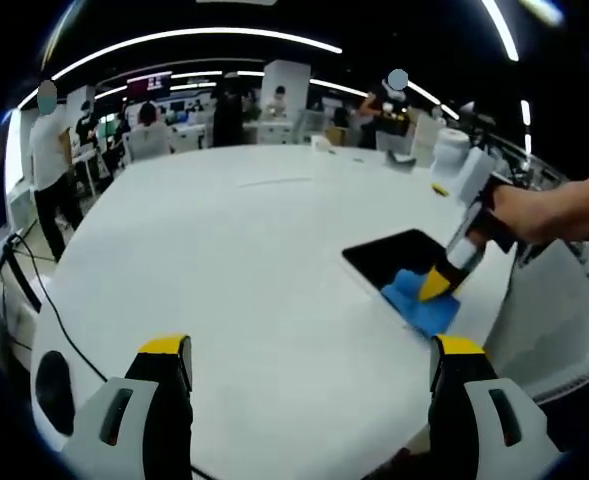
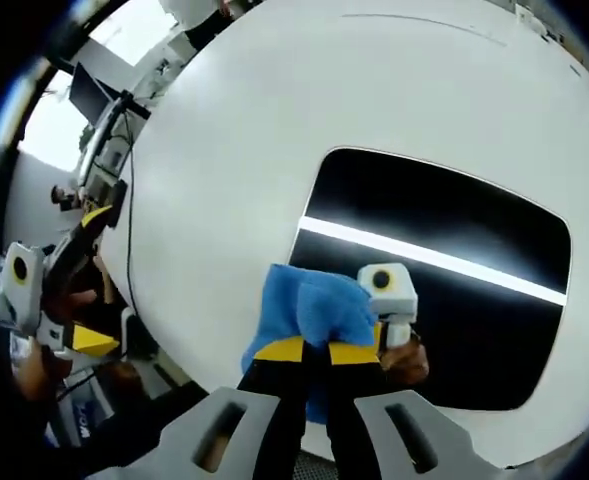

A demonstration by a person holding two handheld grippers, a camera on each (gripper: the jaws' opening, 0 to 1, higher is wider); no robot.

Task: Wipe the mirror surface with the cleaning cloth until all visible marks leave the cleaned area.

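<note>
Left claw point(image 1: 309, 365) hovers over the round white desk point(image 1: 224, 260), jaws apart, empty. Right claw point(image 2: 317, 350) is clamped on the blue cleaning cloth point(image 2: 309, 305), pressed at the dark rectangular mirror's point(image 2: 454, 250) near edge; the cloth's underside is hidden.

The cloth point(image 2: 309, 315) hides the mirror's point(image 2: 444, 270) near corner; distant people point(image 1: 49, 160) are blurred.

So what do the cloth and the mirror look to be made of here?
The cloth, pinched in the right hand-held gripper, looks like soft matte blue fabric, possibly microfibre: it bunches and folds. The mirror looks like glossy dark glass: it reflects a sharp ceiling light strip.
</note>
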